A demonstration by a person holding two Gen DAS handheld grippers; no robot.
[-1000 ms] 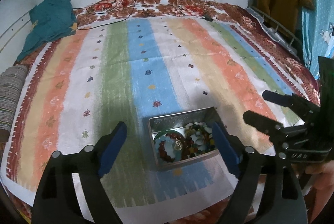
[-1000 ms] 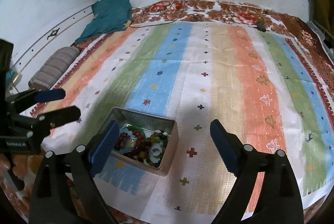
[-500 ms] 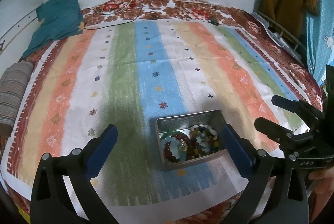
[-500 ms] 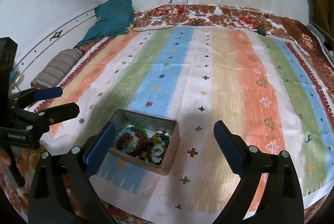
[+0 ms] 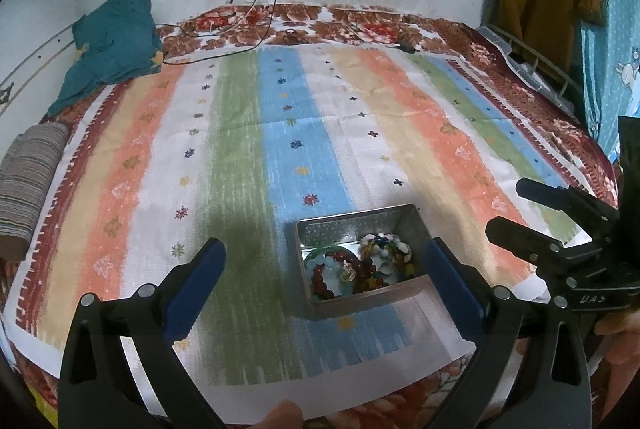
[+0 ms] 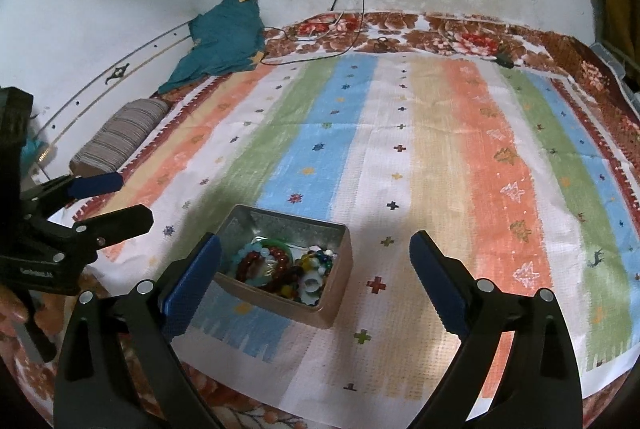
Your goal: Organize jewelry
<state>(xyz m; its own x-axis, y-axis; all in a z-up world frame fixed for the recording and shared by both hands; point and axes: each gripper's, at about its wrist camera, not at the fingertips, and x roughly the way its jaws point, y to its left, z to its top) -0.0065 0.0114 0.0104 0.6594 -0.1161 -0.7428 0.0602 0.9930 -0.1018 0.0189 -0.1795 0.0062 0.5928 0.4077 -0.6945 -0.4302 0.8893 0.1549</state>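
Open-jawed right tool (image 6: 314, 283) above bead-filled metal tin (image 6: 334, 283) on striped cloth (image 6: 440, 165).

left gripper (image 5: 324, 277) | pulled back from tin (image 5: 362, 257) | right gripper (image 6: 316, 275) likewise

Bare striped cloth (image 5: 320, 133) all around the tin (image 5: 360, 261).

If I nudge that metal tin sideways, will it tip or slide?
The tin is low and wide, so it would likely slide rather than tip. The woven cloth may drag or bunch. The loose beads inside would probably shift and rattle.
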